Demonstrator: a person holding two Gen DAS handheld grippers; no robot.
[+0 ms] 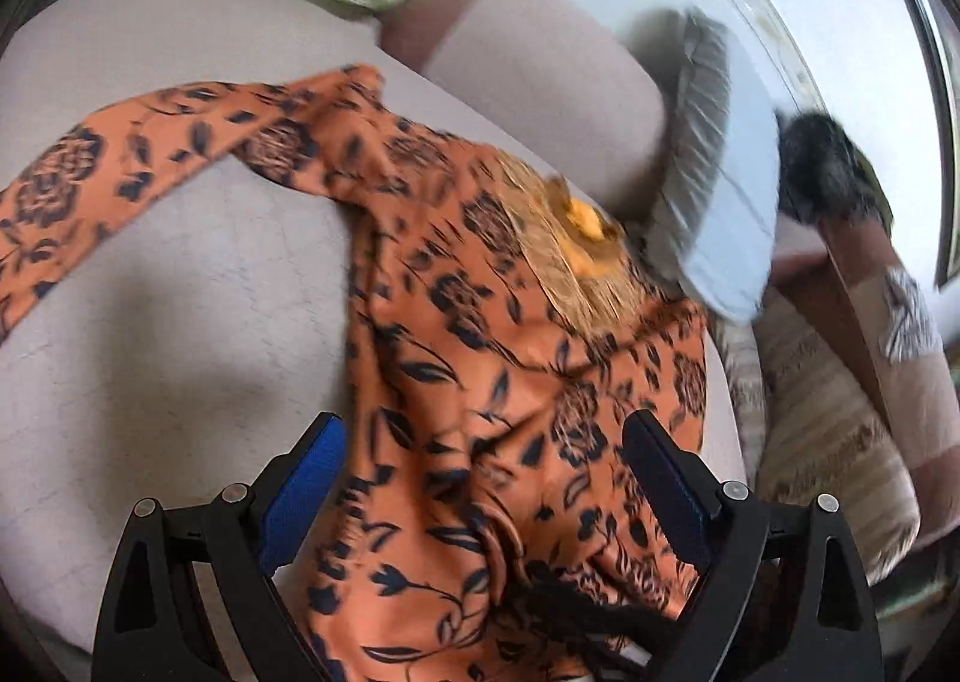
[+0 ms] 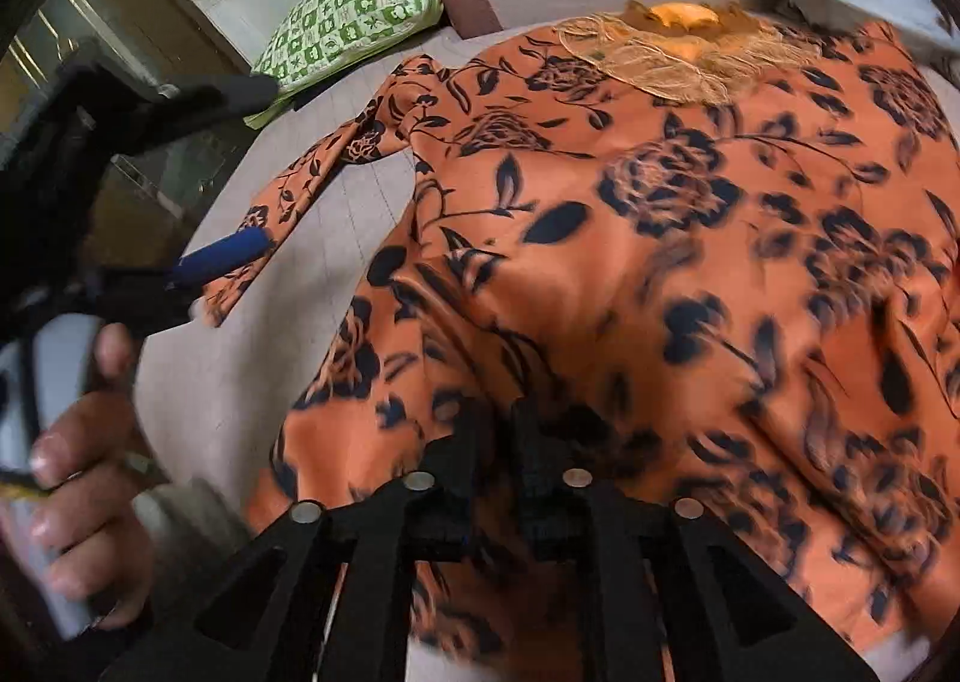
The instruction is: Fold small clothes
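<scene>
While L gripper (image 1: 480, 442) gapes wide over orange top (image 1: 480, 322), R gripper (image 2: 498, 424) nearly closed on fabric.

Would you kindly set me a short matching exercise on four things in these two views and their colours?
Things:
1. garment
2. pillow
3. pads of the left gripper
4. bed cover

Colours:
A. blue
B. pale grey-beige
C. orange with dark flowers
D. green and white checks

Pairs: 1-C, 2-D, 3-A, 4-B
</scene>
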